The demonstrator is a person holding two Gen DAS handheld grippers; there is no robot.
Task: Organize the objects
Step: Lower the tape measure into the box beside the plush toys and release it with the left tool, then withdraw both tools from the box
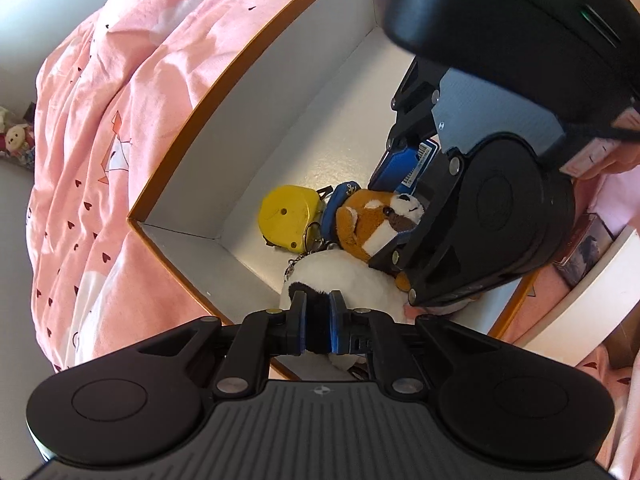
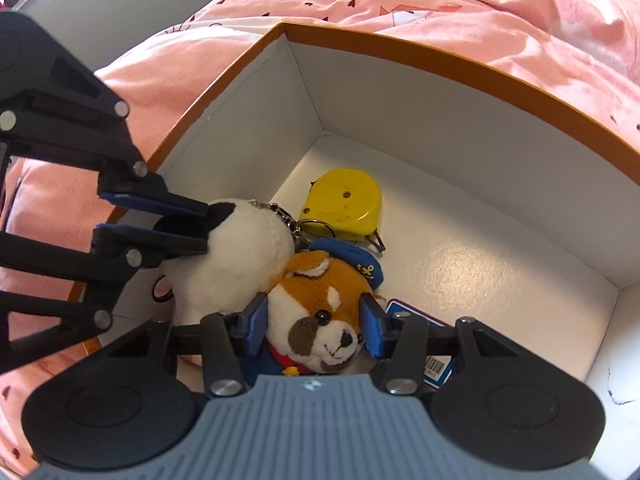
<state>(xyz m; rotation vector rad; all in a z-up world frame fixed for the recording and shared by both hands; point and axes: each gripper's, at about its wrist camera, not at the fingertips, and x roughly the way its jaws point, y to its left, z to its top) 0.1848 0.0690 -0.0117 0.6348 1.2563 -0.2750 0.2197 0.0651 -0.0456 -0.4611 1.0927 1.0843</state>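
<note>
An open box with an orange rim and white inside lies on a pink bedsheet; it also shows in the right wrist view. Inside lie a yellow tape measure, a brown-and-white dog plush with a blue cap, and a white plush with a black ear. My left gripper is shut on the white plush's black ear. My right gripper straddles the dog plush's head, jaws apart beside it.
A blue card with a barcode lies on the box floor under the dog plush. The pink heart-print sheet surrounds the box. A white shelf edge stands at right. Small plush toys sit far left.
</note>
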